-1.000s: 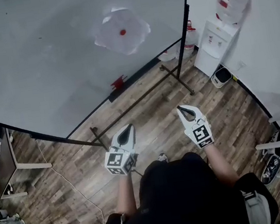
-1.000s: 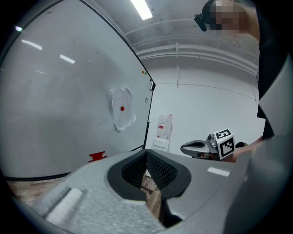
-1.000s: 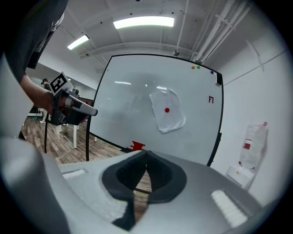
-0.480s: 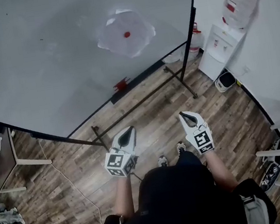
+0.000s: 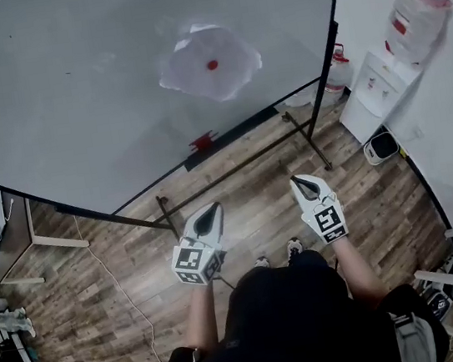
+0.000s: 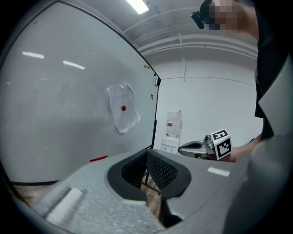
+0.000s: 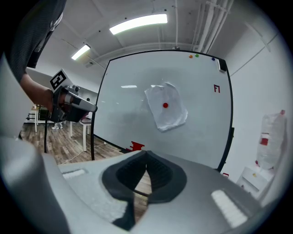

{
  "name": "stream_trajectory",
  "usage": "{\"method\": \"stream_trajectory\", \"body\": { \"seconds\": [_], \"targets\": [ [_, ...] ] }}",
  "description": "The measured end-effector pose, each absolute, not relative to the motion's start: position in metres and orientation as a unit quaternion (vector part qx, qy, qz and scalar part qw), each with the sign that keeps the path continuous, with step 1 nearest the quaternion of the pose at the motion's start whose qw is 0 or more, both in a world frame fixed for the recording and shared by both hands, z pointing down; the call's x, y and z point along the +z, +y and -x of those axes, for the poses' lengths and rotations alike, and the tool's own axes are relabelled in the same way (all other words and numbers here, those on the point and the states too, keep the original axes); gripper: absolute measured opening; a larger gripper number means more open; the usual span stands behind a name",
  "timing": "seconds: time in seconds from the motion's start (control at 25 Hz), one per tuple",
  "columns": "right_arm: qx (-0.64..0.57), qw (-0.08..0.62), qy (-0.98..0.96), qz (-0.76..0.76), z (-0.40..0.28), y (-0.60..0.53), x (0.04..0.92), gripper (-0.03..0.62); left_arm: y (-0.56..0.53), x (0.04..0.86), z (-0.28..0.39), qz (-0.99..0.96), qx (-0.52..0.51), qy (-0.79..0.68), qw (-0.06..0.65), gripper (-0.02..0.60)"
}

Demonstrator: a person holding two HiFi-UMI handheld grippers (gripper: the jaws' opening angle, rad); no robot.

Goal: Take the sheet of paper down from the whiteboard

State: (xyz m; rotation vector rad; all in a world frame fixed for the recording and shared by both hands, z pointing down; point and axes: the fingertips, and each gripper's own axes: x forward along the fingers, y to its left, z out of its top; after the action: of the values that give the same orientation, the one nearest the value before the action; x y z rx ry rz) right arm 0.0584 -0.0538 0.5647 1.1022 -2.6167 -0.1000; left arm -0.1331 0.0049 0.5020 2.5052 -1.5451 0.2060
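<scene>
A crumpled white sheet of paper hangs on the whiteboard, pinned by a round red magnet. The same paper shows in the left gripper view, and the paper is near the middle of the right gripper view. My left gripper and right gripper are held side by side in front of the person, well short of the board, tips pointing toward it. Both are shut, with nothing between the jaws. The right gripper appears in the left gripper view, and the left gripper in the right one.
The whiteboard stands on a black wheeled frame over wood flooring. A red marker or eraser sits on its tray. A white water dispenser stands by the right wall. A desk is at the left, and a cable runs across the floor.
The person has stepped toward the board; the board and paper have slid right and down in the head view. Both grippers stay shut and side by side.
</scene>
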Motion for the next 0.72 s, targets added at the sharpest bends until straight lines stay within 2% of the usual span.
{"method": "stream_trajectory", "body": {
  "seconds": [0.32,0.72],
  "targets": [
    [-0.034,0.148,-0.923,-0.354,-0.089,-0.090,0.569,0.005,-0.014,0.500,0.094,-0.829,0.070,-0.548,0.090,0.011],
    [-0.041,0.148,-0.934,-0.323,-0.104,-0.114,0.570,0.005,-0.021,0.508,0.085,-0.799,0.042,-0.590,0.110,0.011]
  ]
}}
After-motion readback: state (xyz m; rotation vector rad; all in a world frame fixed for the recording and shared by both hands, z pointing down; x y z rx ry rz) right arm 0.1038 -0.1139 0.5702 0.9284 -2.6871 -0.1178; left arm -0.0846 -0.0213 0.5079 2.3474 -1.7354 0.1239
